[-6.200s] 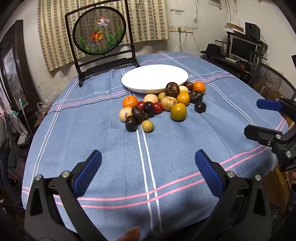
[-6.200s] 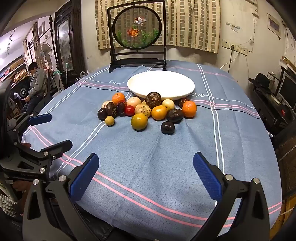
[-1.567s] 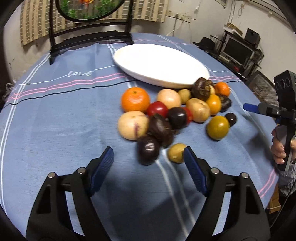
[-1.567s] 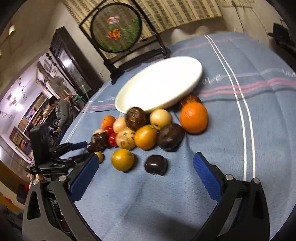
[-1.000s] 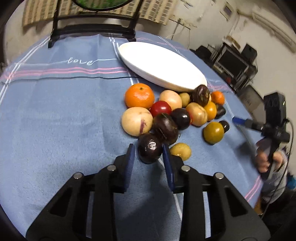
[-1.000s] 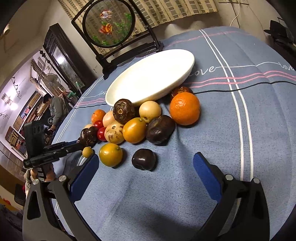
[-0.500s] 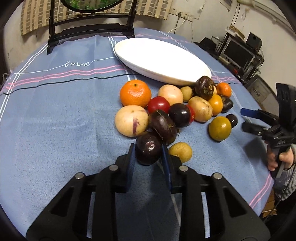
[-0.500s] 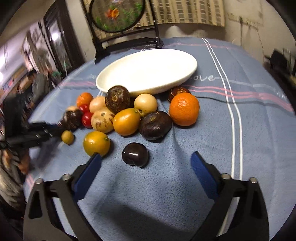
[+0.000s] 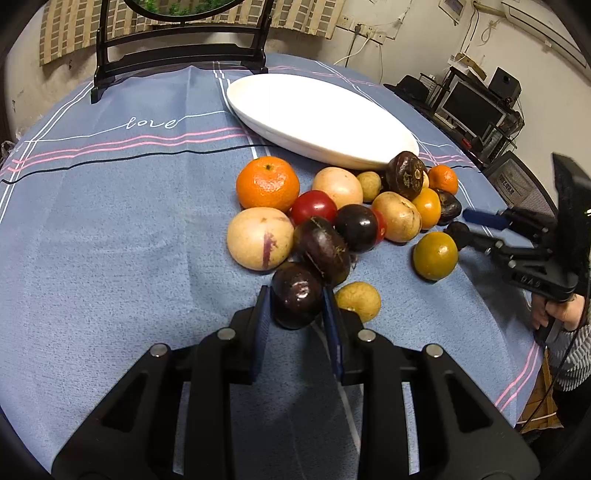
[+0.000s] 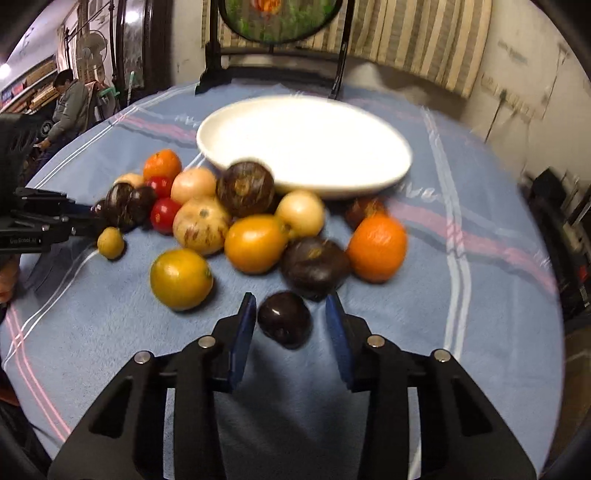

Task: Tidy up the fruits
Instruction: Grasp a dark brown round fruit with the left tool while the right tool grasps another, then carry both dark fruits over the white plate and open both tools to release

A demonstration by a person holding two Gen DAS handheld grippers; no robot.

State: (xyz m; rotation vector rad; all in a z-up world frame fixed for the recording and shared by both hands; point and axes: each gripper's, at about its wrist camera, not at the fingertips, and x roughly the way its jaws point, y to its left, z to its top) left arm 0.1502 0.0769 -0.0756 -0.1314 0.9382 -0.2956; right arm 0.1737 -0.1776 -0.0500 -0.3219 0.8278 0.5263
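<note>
The left gripper (image 9: 297, 295) clamps a dark plum (image 9: 297, 293) at the pile's near edge. The right gripper (image 10: 290, 319) is closing around a small dark fruit (image 10: 284, 318), pads not yet touching. Both presumably go to the empty white plate (image 9: 321, 122) behind the pile.

Jaws closing — dark fruit (image 10: 283, 319) between.

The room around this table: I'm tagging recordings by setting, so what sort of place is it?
Most likely a lived-in home room, dining and living combined. A round table under a blue cloth holds fruit and a white plate, a framed goldfish screen stands behind it, and a computer desk with a monitor sits by the wall.
</note>
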